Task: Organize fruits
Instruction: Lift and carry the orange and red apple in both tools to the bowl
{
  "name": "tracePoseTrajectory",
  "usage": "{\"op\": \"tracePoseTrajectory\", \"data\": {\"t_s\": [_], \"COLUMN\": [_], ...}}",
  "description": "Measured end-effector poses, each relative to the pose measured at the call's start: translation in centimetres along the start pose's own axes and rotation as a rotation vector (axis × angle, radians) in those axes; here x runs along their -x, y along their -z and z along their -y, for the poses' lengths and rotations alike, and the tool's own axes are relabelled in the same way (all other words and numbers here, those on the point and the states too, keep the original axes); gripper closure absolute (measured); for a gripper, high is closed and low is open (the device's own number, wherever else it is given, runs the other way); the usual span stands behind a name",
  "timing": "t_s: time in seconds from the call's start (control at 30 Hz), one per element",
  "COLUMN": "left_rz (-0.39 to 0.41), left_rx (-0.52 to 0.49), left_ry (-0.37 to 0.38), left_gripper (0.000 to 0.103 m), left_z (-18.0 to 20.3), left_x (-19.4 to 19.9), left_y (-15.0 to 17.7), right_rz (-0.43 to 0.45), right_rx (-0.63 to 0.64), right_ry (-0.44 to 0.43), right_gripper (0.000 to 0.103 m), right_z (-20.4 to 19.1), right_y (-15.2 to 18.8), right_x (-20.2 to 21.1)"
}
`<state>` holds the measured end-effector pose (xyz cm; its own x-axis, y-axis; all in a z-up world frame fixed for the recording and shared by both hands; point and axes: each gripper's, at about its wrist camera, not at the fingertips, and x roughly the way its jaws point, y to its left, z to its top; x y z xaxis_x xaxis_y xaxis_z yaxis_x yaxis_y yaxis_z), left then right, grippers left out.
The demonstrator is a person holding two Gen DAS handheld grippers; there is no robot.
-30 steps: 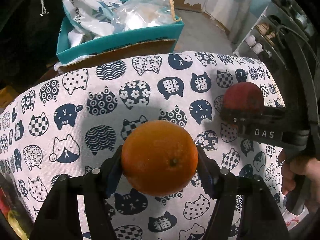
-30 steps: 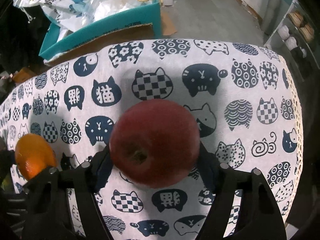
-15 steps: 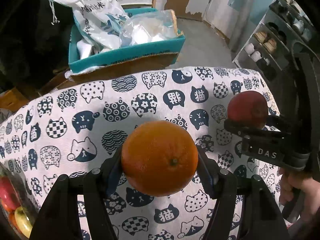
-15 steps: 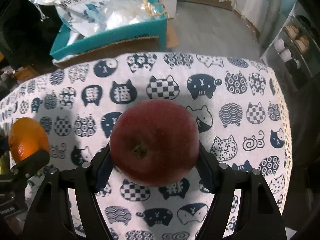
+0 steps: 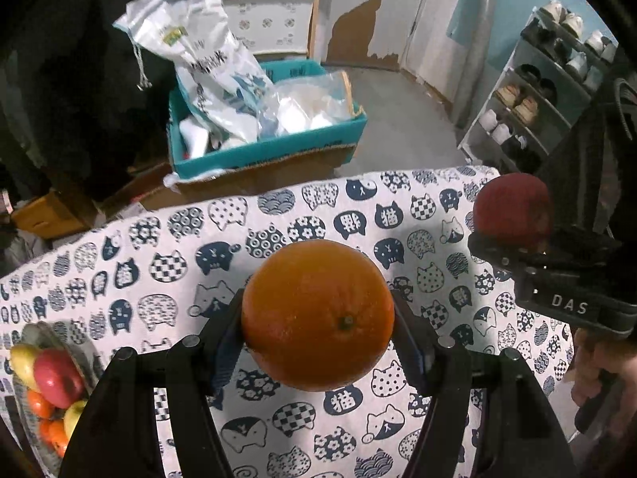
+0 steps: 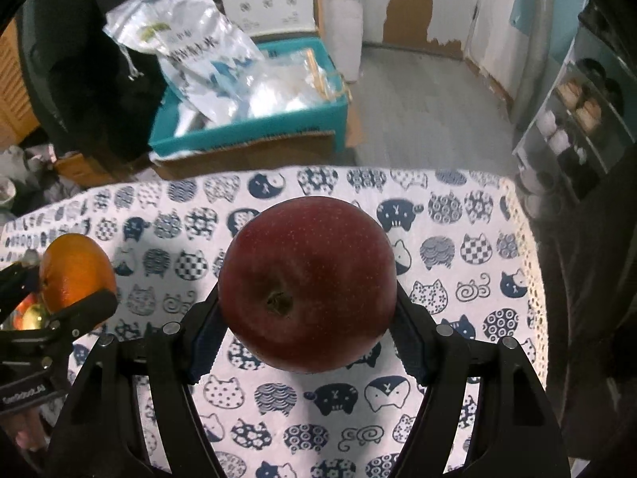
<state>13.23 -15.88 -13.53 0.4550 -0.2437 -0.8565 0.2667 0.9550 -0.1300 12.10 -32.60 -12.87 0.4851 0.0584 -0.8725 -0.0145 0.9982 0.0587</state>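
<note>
**Holding an orange and an apple above the cat-print desk**

Clamping from both sides, the left gripper [image 5: 317,320] has its blue-padded fingers [image 5: 226,348] pressed against the flanks of an orange [image 5: 317,314], which sits between them with its navel end toward the camera and hangs clear of the cloth below. The right gripper [image 6: 307,298] is closed in the same way on a dark red apple [image 6: 307,285], whose calyx end faces the lens, and it too is lifted off the surface.

Each tool shows in the other's view. From the left wrist, the right gripper appears at the right edge with the apple in it, and the person's hand [image 5: 597,374] is wrapped around its handle lower down. From the right wrist, the left gripper and its orange sit at the left edge.

Beneath both fruits lies the desk [image 5: 119,263], covered by a white cloth printed with dark blue cat faces. On it, at the lower left of the left-wrist view, stands a fruit bowl [image 5: 42,338] already holding a red apple, yellow-green fruit and some small oranges. It is partly cut off by the frame edge.

Beyond the far edge of the desk, on the floor, is a teal cardboard box [image 5: 262,147] stuffed with white printed plastic bags [image 5: 199,51]. To the right, against the wall, a shoe rack [image 5: 537,99] holds pairs of shoes on several shelves.
</note>
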Motion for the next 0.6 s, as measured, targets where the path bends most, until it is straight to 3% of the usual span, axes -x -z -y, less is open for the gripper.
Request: {"op": "tracePoseTrajectory", "data": {"t_s": [0.6], "left_rz": [0.128], "left_rx": [-0.012], "left_ry": [0.043], "left_gripper": [0.034], "left_z": [0.1], "left_x": [8.6], "left_y": [1.1], "right_rz": [0.155], "right_rx": [0.041], "right_ry": [-0.07], "right_gripper": [0.03], "right_z": [-3.2], "right_y": [0.4], "right_x": [8.0]}}
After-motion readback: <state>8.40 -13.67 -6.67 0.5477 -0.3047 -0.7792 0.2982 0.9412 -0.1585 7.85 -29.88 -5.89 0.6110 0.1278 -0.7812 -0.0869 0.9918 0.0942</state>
